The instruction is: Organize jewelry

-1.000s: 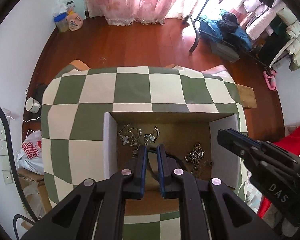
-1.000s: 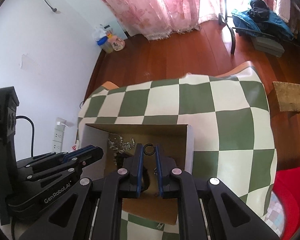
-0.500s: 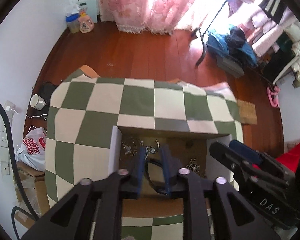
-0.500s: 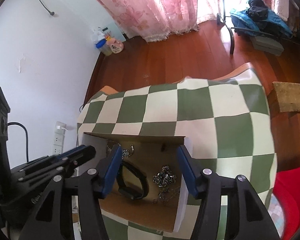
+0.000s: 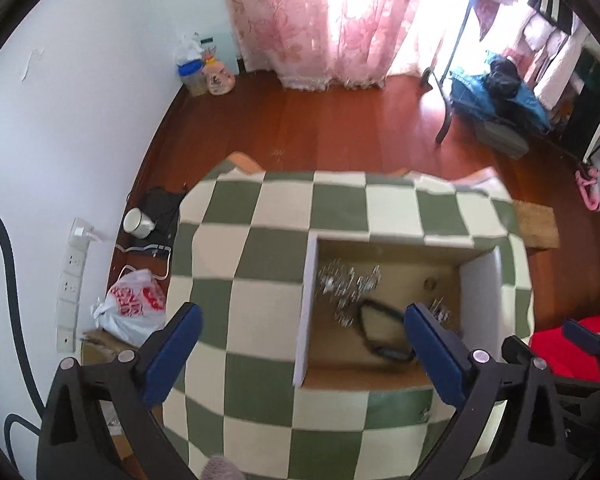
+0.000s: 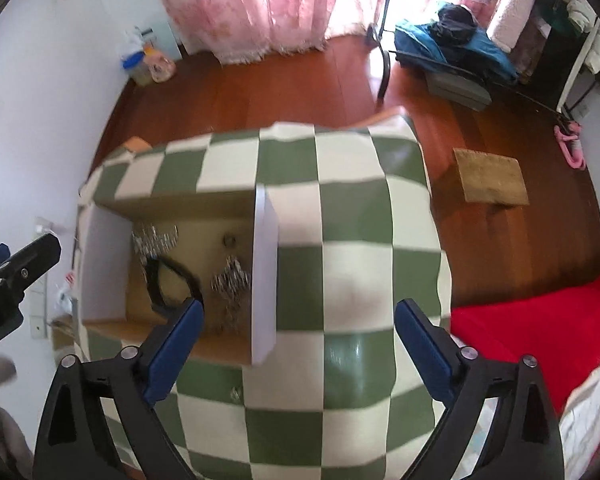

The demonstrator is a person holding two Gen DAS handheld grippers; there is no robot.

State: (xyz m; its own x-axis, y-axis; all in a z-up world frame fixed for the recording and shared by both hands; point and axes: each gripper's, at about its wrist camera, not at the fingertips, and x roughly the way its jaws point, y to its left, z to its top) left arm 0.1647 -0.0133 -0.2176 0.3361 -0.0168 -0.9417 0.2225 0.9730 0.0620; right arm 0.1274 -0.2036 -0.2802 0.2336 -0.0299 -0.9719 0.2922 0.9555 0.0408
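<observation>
Change since a second ago: both grippers, then closed together on the black band inside the box, have just been opening; their fingers now stand wide apart and nothing is between them, and the band lies loose on the box floor.
Left gripper [image 5: 302,322]: blue fingers [image 5: 172,354] spread fully, holding nothing; it hangs above the checked cloth, with its right finger overlapping the box's near right corner in the left wrist view.
Right gripper [image 6: 298,320]: fingers [image 6: 424,354] spread fully, empty; it hangs over the box's right wall and the cloth beside it.
Box [image 5: 306,300]: open cardboard box with white walls and a brown floor, sitting on the surface.
Black band [image 5: 382,332]: a loop lying flat on the box floor, toward 6 o'clock of the box's middle.
Silver jewelry [image 5: 346,280]: a tangled pile at 11 o'clock from the band, touching or just beside it; a second silver cluster [image 6: 230,278] lies at 3 o'clock from the band, against the right wall.
Small ring [image 6: 229,240]: alone near the far wall, at 12 o'clock from the second cluster.
Surface [image 5: 260,256]: covered by a green and cream checked cloth.
</observation>
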